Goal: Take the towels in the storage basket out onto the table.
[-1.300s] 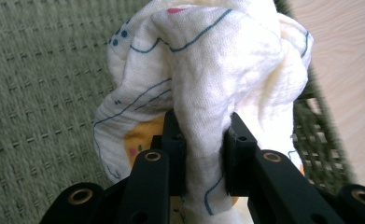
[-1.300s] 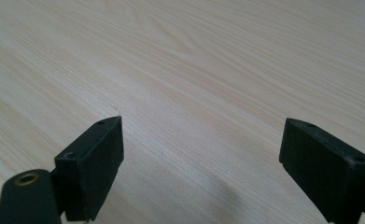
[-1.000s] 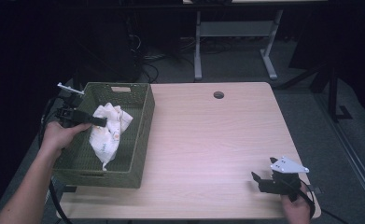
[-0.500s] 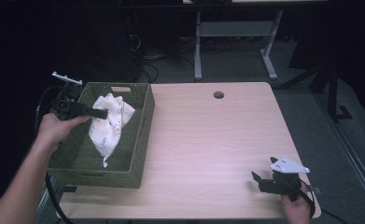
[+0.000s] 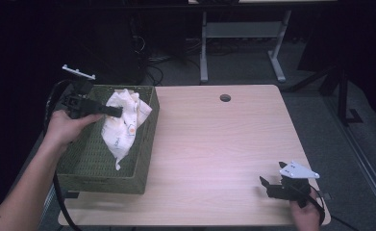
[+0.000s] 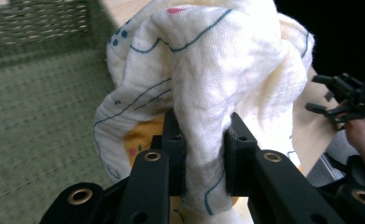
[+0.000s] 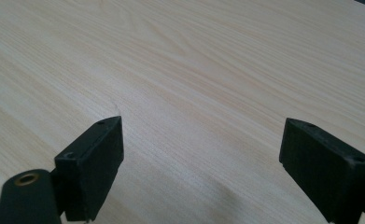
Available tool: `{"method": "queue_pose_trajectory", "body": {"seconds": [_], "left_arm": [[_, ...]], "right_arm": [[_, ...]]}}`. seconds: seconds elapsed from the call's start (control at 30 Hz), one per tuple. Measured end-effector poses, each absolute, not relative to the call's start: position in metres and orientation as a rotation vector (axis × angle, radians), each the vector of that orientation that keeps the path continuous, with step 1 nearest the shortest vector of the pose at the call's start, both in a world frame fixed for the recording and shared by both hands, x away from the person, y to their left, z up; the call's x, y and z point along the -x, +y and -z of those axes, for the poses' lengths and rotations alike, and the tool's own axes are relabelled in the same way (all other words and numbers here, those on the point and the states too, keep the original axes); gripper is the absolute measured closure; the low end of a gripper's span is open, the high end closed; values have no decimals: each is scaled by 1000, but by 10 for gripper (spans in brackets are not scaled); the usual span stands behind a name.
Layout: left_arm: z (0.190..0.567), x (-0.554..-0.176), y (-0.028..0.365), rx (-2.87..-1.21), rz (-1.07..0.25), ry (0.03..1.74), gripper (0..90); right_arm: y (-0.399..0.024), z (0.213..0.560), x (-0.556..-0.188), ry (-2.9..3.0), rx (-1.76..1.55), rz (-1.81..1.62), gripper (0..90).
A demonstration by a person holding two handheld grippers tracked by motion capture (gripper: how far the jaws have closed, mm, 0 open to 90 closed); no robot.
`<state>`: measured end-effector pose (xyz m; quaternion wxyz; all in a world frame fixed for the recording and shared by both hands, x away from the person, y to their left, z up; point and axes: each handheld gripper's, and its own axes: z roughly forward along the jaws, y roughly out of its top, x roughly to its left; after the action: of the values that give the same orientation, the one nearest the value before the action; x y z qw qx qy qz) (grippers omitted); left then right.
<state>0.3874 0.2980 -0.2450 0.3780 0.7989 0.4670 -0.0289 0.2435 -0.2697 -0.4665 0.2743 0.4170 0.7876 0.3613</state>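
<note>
the wooden table [image 5: 214, 149] takes up the middle and lower part of the high view, pale grain running across it, with a small dark round hole [image 5: 225, 98] near its top edge. on the left of the frame sits the green woven basket [image 5: 87, 159], a deep rectangular one, its near wall toward the bottom left. above it i hold a white cloth [image 5: 123, 122] with blue lines and small orange and pink marks; it hangs from my grip at the upper left and trails down into the basket, its lowest tip over the basket floor, though i cannot tell whether it touches. my left gripper [image 5: 112, 111] is clenched on the upper bunch of that cloth, and in the left gripper view the two black jaws pinch a thick fold of the cloth [image 6: 203, 88] between them, with the basket's weave [image 6: 35, 116] behind on the left. my left hand [image 5: 68, 127] wraps the handle at the left edge. my right gripper [image 5: 267, 185] rests low at the bottom right of the table, well apart from the basket, held by my right hand [image 5: 305, 214]. in the right gripper view its jaws stand wide apart over bare wood [image 7: 194, 70], gripping nothing.
</note>
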Motion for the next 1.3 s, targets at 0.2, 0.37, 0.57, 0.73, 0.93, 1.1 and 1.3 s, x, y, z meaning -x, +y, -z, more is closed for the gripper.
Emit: {"method": "queue_pose_trajectory", "body": {"seconds": [0.2,0.37,0.57,0.73,0.93,1.1,1.3], "left_arm": [[244,-389,282,-2040,110,1153,738],[243,-390,267,-2041,128,1121,739],[246,-391,246,-2060,156,1083,738],[246,-393,228,-2083,167,1044,739],[251,-394,210,-2103,185,1020,738],[257,-396,199,-2112,199,1015,738],[258,-396,181,-2142,199,978,737]], "right_arm": [[-269,466,-243,2120,-1117,-974,133],[-270,466,-243,2116,-1119,-976,133],[-270,466,-243,2117,-1119,-974,133],[-270,465,-243,2112,-1117,-981,133],[-270,465,-243,2112,-1114,-983,133],[-270,464,-243,2109,-1117,-987,133],[-270,464,-243,2107,-1117,-987,133]]}}
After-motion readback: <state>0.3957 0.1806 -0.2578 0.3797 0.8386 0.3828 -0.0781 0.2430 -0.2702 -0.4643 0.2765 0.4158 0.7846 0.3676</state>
